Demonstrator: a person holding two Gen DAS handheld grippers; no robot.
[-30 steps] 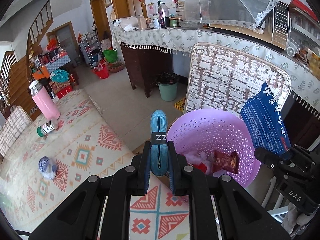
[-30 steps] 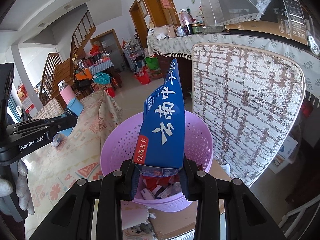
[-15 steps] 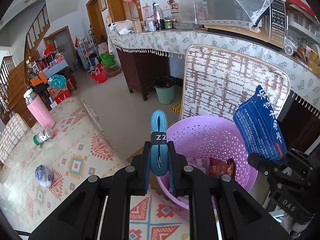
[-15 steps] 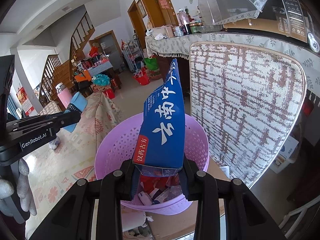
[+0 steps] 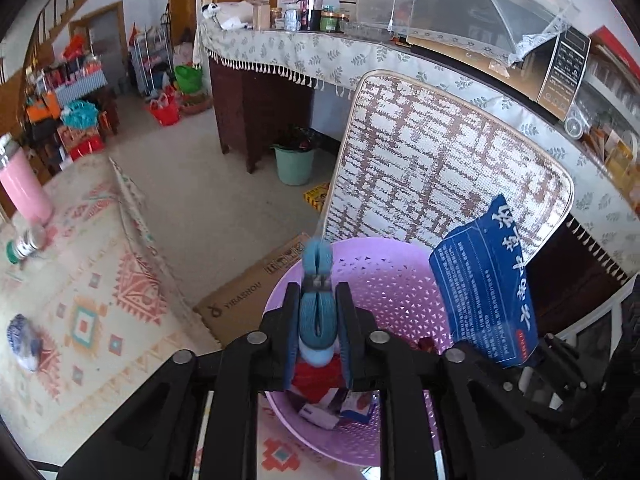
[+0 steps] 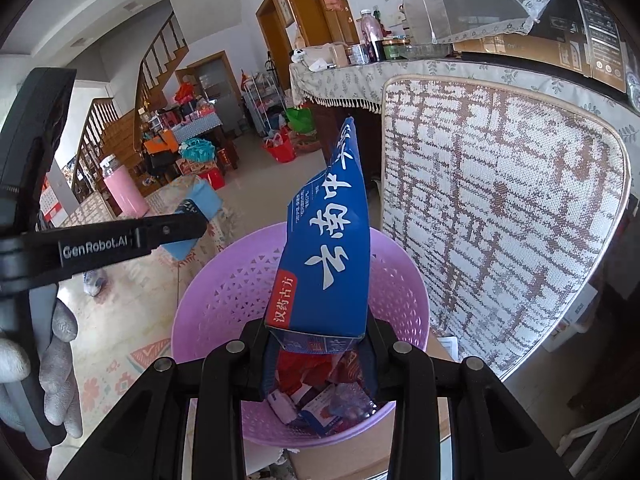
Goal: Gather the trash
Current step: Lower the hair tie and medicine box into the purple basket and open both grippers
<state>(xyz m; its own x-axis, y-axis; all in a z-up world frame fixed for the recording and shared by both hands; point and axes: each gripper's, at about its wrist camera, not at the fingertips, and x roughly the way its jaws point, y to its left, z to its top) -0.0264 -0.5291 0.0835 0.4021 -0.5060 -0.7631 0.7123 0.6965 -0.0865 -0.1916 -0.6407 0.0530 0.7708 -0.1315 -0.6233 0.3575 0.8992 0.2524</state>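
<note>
A purple plastic basket (image 5: 392, 280) holds several wrappers and small boxes. My left gripper (image 5: 318, 292) hangs over its near left rim. Its jaws are opening, and a folded light-blue strap (image 5: 317, 256) with a black band still stands between the fingers, slipped a little lower. In the right wrist view my right gripper (image 6: 320, 336) is shut on a long dark-blue carton (image 6: 328, 248) with white characters, held upright above the basket (image 6: 208, 300). The carton (image 5: 484, 280) also shows at the right in the left wrist view. A gloved hand (image 6: 56, 360) holds the left gripper's handle.
A chair back with a brown-and-white woven cover (image 5: 440, 168) rises just behind the basket. A cardboard box (image 5: 248, 296) lies under it. Left of it, a patterned tablecloth (image 5: 80, 280) carries a pink flask (image 5: 22, 188), a small lying bottle (image 5: 24, 244) and a crumpled wrapper (image 5: 22, 344).
My left gripper has swung right, from above the tablecloth to above the basket. Its fingers have spread and the strap sits lower. The right gripper and carton have edged closer to the basket.
</note>
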